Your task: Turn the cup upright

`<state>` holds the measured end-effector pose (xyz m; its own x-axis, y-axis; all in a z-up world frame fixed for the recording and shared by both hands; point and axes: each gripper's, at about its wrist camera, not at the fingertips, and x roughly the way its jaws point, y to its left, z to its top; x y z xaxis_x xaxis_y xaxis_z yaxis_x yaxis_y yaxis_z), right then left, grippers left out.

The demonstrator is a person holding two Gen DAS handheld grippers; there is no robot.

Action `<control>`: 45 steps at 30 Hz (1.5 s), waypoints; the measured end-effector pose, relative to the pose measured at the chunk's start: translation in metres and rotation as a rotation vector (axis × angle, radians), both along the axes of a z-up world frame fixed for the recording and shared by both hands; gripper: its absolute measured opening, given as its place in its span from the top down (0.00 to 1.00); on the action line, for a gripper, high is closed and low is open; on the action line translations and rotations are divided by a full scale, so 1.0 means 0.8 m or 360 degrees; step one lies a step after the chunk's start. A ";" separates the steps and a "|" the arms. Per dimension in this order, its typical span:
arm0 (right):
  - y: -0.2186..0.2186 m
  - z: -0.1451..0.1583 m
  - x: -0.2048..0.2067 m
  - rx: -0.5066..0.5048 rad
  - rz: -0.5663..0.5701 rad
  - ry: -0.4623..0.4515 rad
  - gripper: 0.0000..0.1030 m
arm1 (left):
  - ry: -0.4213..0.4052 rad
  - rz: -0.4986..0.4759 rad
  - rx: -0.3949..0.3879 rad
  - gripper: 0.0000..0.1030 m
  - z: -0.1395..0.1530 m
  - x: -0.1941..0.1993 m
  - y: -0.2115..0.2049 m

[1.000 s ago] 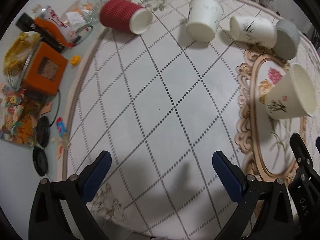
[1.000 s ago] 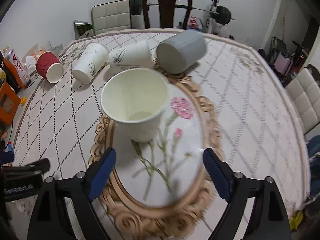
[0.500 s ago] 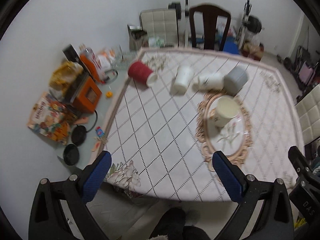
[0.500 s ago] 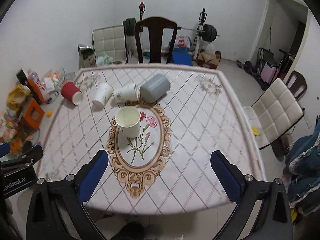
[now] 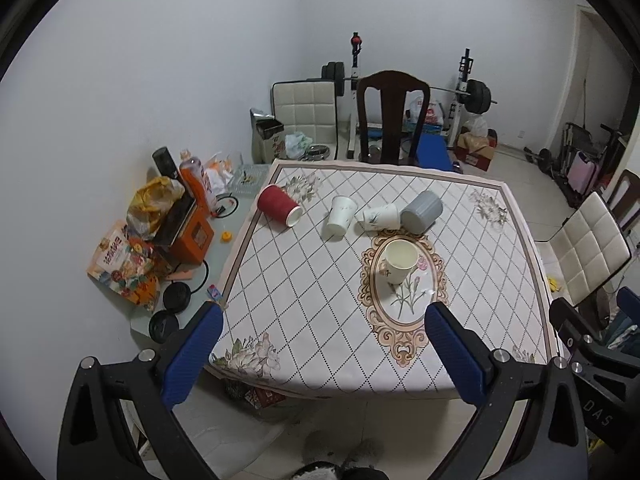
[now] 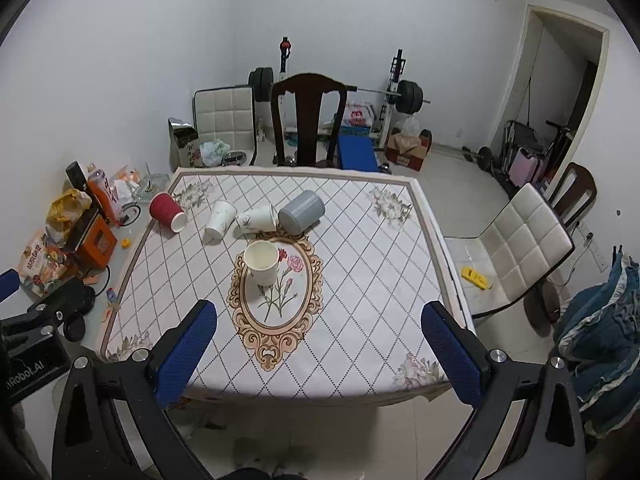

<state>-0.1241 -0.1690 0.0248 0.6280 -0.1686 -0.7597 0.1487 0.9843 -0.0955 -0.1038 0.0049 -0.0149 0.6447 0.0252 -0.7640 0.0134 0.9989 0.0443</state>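
Observation:
A white paper cup (image 5: 397,259) (image 6: 261,261) stands upright on the oval flower motif of the table (image 5: 304,300) (image 6: 360,280). Behind it lie a red ribbed cup (image 5: 277,205) (image 6: 167,207), a white cup (image 5: 340,216) (image 6: 219,217), a second white cup (image 5: 380,217) (image 6: 257,218) and a grey cup (image 5: 421,212) (image 6: 301,212), all on their sides. My left gripper (image 5: 322,354) and my right gripper (image 6: 318,352) are both open and empty, high above and back from the table's near edge.
Boxes, bags and a bottle (image 5: 160,232) crowd the glass strip left of the cloth. A dark wooden chair (image 5: 392,116) stands at the far side, a white padded chair (image 6: 524,248) at the right. Weights and a barbell rack (image 6: 400,96) stand by the back wall.
Both grippers have pulled far back and up from the table. The upright cup, close to the right gripper a second ago, now sits small and distant; the whole table is in view.

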 end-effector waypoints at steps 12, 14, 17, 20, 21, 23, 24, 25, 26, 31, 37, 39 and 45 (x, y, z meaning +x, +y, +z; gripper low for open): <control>0.009 0.011 -0.001 0.0012 -0.0039 0.0027 0.00 | 0.0058 -0.0003 0.0032 0.00 -0.002 0.002 0.011; 0.010 0.008 0.002 0.0013 -0.0033 0.0040 0.00 | 0.0073 0.0004 0.0021 0.00 -0.005 0.003 0.015; 0.013 0.007 0.005 -0.0001 -0.0026 0.0054 0.00 | 0.0084 0.0008 0.0013 0.00 -0.007 0.005 0.020; 0.017 0.006 0.009 0.0000 -0.0013 0.0067 0.00 | 0.0095 0.0007 0.0005 0.00 -0.009 0.006 0.022; 0.017 0.005 0.010 -0.0003 -0.0013 0.0068 0.00 | 0.0102 0.0008 0.0002 0.00 -0.009 0.006 0.024; 0.017 0.005 0.011 -0.0004 -0.0016 0.0070 0.00 | 0.0106 0.0006 -0.0004 0.00 -0.010 0.007 0.025; 0.017 0.005 0.012 -0.0002 -0.0015 0.0070 0.00 | 0.0107 0.0008 -0.0002 0.00 -0.010 0.008 0.026; 0.018 0.005 0.012 -0.0006 -0.0015 0.0069 0.00 | 0.0109 0.0007 -0.0002 0.00 -0.011 0.009 0.026; 0.017 0.005 0.012 -0.0005 -0.0015 0.0071 0.00 | 0.0108 0.0006 -0.0004 0.00 -0.011 0.009 0.026; 0.017 0.004 0.014 0.0001 -0.0010 0.0077 0.00 | 0.0105 0.0006 -0.0005 0.00 -0.012 0.011 0.027; 0.017 0.001 0.015 -0.0001 -0.0014 0.0085 0.00 | 0.0114 0.0006 -0.0011 0.00 -0.013 0.011 0.025; 0.017 -0.001 0.015 0.0000 -0.0013 0.0090 0.00 | 0.0114 0.0005 -0.0007 0.00 -0.014 0.011 0.025; 0.016 -0.012 0.014 0.0008 -0.0008 0.0114 0.00 | 0.0121 -0.0001 -0.0001 0.00 -0.016 0.011 0.024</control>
